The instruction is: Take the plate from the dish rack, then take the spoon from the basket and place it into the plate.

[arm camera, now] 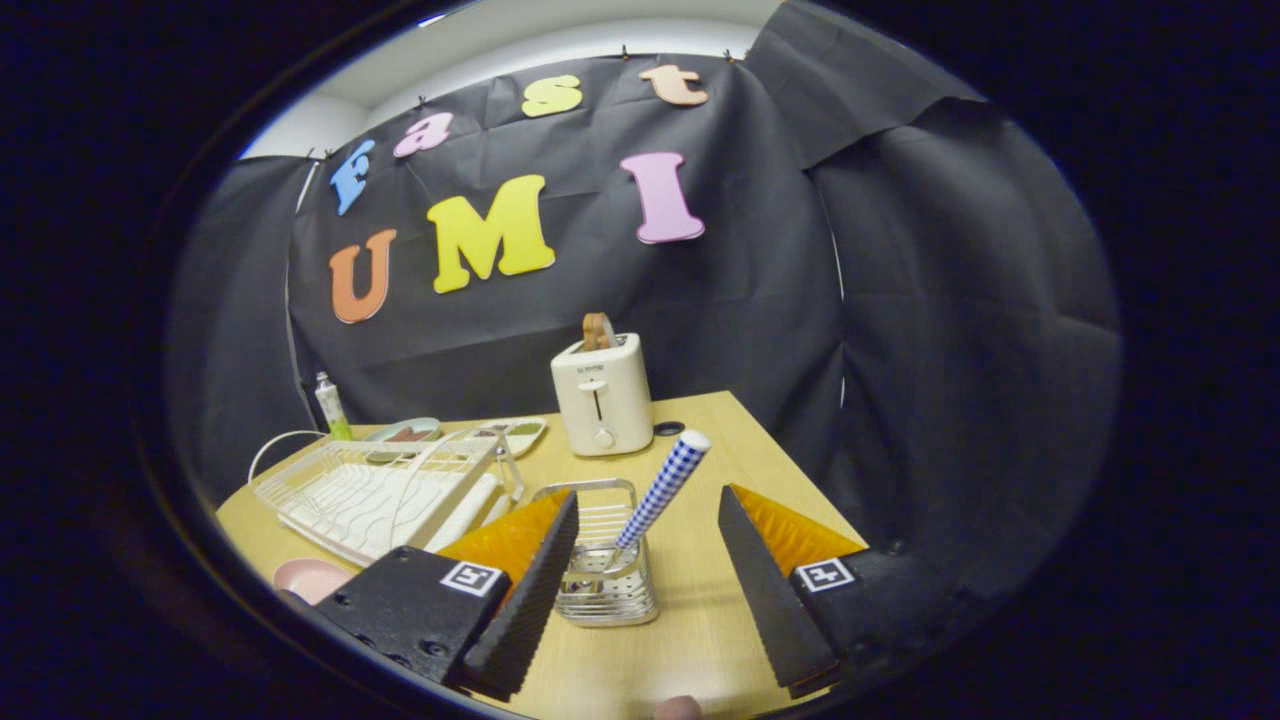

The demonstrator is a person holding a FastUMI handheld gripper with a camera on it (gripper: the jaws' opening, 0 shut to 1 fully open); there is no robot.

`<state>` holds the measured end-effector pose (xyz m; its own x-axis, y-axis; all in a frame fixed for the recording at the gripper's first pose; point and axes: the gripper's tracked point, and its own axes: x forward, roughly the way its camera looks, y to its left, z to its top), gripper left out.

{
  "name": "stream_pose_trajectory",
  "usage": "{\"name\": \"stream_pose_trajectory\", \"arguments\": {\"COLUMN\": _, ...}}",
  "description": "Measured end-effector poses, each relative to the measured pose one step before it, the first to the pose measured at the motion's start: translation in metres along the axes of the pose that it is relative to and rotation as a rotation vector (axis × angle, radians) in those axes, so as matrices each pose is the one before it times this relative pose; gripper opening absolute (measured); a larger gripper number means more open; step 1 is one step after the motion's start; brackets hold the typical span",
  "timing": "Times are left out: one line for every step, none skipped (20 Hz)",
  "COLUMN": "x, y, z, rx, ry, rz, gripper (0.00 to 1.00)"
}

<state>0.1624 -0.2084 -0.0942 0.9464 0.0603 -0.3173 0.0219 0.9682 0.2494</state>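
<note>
The tongs (648, 590) gape wide, holding nothing, tilted low over the desk (700, 640). Between their fingers stands the basket (605, 570) with the spoon (660, 490); plate (312, 578) sits lower left beside the dish rack (380, 490).

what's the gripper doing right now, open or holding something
gripper: open, holding nothing; its fingers stand apart on either side of the wire basket, with the spoon standing in the basket, ungrasped.

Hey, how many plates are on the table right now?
3: a pink plate beside the claw, which is open, and two dishes beyond the dish rack. More may be hidden.
</note>
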Motion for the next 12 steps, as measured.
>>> {"name": "stream_pose_trajectory", "arguments": {"x": 0.00817, "y": 0.00098, "z": -0.00214, "rx": 0.03875, "ry": 0.01434, "rz": 0.02330, "gripper": 0.89}}
{"name": "stream_pose_trajectory", "arguments": {"x": -0.00062, "y": 0.00105, "z": 0.00141, "rx": 0.02651, "ry": 0.00321, "rz": 0.01702, "gripper": 0.83}}
{"name": "stream_pose_trajectory", "arguments": {"x": 0.00388, "y": -0.00114, "z": 0.00045, "rx": 0.01490, "ry": -0.00202, "rz": 0.00974, "gripper": 0.78}}
{"name": "stream_pose_trajectory", "arguments": {"x": 0.00130, "y": 0.00008, "z": 0.00091, "rx": 0.00571, "ry": 0.00167, "rz": 0.00579, "gripper": 0.68}}
{"name": "stream_pose_trajectory", "arguments": {"x": 0.00020, "y": 0.00297, "z": -0.00054, "rx": 0.00478, "ry": 0.00338, "rz": 0.00853, "gripper": 0.58}}
{"name": "stream_pose_trajectory", "arguments": {"x": -0.00091, "y": 0.00258, "z": 0.00077, "rx": 0.00274, "ry": 0.00201, "rz": 0.00671, "gripper": 0.43}}
{"name": "stream_pose_trajectory", "arguments": {"x": -0.00086, "y": 0.00247, "z": 0.00098, "rx": 0.00140, "ry": -0.00027, "rz": 0.00592, "gripper": 0.34}}
{"name": "stream_pose_trajectory", "arguments": {"x": 0.00347, "y": 0.00497, "z": -0.00196, "rx": 0.00643, "ry": 0.00218, "rz": 0.01630, "gripper": 0.25}}
{"name": "stream_pose_trajectory", "arguments": {"x": -0.01061, "y": 0.00589, "z": 0.00337, "rx": 0.00604, "ry": -0.00017, "rz": 0.01570, "gripper": 0.22}}
{"name": "stream_pose_trajectory", "arguments": {"x": 0.00251, "y": 0.00484, "z": 0.00010, "rx": 0.00258, "ry": -0.00657, "rz": 0.00211, "gripper": 0.17}}
{"name": "stream_pose_trajectory", "arguments": {"x": -0.00349, "y": 0.00080, "z": 0.00255, "rx": -0.00788, "ry": -0.00755, "rz": -0.00962, "gripper": 0.15}}
{"name": "stream_pose_trajectory", "arguments": {"x": -0.00168, "y": 0.00257, "z": 0.00241, "rx": -0.00720, "ry": -0.00881, "rz": -0.00085, "gripper": 0.11}}
